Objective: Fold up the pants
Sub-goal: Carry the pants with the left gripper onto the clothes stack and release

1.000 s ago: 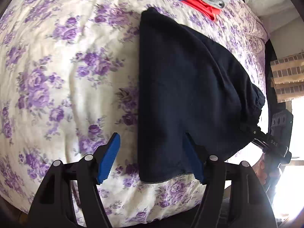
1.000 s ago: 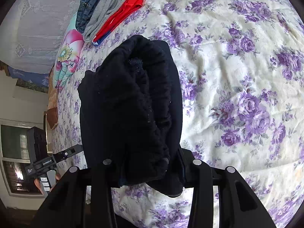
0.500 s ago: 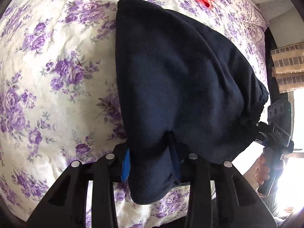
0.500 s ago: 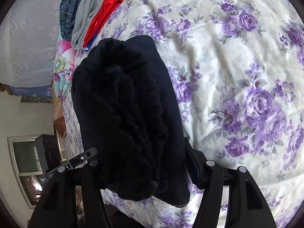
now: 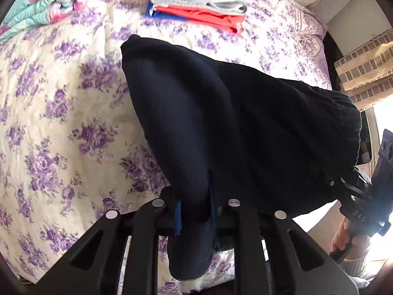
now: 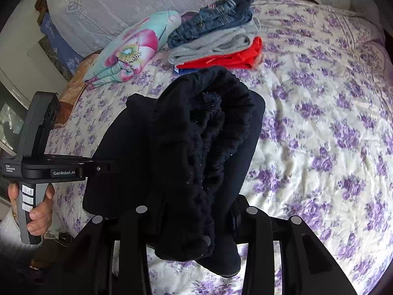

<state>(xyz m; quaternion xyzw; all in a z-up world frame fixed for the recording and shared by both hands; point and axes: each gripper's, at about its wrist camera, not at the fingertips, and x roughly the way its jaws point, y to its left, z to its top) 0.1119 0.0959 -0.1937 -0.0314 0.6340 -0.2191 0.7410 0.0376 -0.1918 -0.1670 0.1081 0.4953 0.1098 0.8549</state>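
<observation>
The dark pants (image 5: 245,127) are being held up over the flowered bedspread (image 5: 61,123), their far end resting on it, probably so that the near end can be carried over into a fold. The left gripper (image 5: 195,211) is being kept clamped on one near corner, and the right gripper (image 6: 191,221) on the bunched waistband. The right gripper's fingertips are being hidden by cloth. A stack of folded clothes (image 6: 216,41) is lying well beyond.
</observation>
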